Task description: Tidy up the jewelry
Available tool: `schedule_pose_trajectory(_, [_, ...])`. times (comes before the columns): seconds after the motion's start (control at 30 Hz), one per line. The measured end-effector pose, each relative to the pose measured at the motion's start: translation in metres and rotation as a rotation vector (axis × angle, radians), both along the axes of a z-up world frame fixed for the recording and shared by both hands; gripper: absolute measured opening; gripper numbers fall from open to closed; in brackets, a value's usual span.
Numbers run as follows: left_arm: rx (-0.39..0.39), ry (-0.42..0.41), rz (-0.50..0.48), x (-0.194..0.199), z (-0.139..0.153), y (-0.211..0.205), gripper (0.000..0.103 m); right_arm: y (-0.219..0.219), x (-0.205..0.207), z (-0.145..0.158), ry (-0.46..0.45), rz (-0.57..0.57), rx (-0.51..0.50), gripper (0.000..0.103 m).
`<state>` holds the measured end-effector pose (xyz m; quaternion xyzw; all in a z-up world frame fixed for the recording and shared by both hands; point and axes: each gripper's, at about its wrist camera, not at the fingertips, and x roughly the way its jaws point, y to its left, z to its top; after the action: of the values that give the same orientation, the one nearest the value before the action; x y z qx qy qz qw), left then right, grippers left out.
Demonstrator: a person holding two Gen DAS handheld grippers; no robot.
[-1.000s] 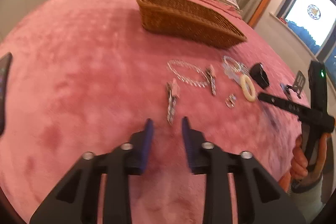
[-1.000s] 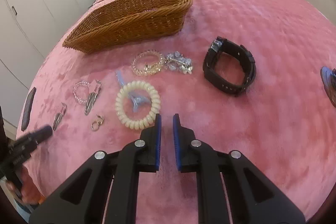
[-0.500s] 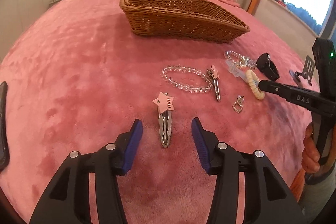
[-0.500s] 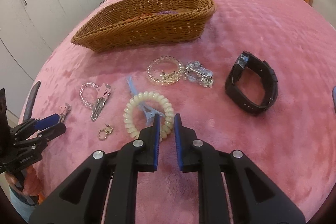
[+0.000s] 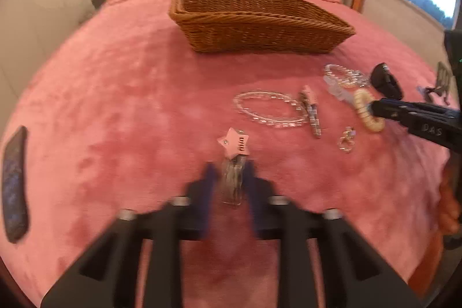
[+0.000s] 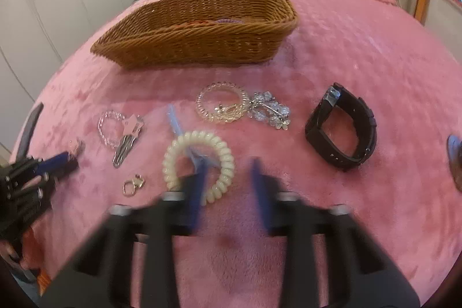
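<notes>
Though blurred, saw left gripper (image 5: pixel 229 175) closing, jaws pressed on metal shank of star hair clip (image 5: pixel 234 145) lying on pink blanket (image 5: pixel 115 106). Noted bead bracelet (image 5: pixel 268 111) and second clip (image 5: pixel 310 111) further right, wicker basket (image 5: pixel 260 31) behind. Found right gripper (image 6: pixel 228 165) released, jaws spread, one finger over coil hair tie (image 6: pixel 199 136); logged black watch (image 6: pixel 343 129) beyond, untouched.
</notes>
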<state>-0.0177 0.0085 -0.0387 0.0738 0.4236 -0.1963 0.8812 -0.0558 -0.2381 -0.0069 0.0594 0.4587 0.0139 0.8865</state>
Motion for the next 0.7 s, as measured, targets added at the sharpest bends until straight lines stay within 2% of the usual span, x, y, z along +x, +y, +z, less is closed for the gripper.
schedule_pose_trajectory(0.17, [-0.127, 0.0, 0.011, -0.003, 0.011, 0.017, 0.011, -0.003, -0.015, 0.01, -0.026, -0.015, 0.008, 0.008])
schedule_pose_trajectory(0.27, [-0.189, -0.039, 0.004, -0.007, 0.029, 0.022, 0.011, -0.004, -0.022, 0.035, -0.086, -0.024, 0.012, 0.007])
schedule_pose_trajectory(0.53, [-0.249, -0.163, -0.019, -0.003, 0.079, 0.016, 0.011, -0.003, -0.015, 0.084, -0.202, -0.023, 0.01, 0.006])
schedule_pose_trajectory(0.63, [-0.25, -0.191, -0.029, 0.008, 0.093, 0.008, 0.011, -0.007, -0.003, 0.095, -0.205, -0.02, 0.002, 0.006])
schedule_pose_trajectory(0.7, [-0.246, -0.2, -0.038, 0.013, 0.097, 0.003, 0.011, -0.01, 0.002, 0.088, -0.163, 0.024, 0.026, 0.006])
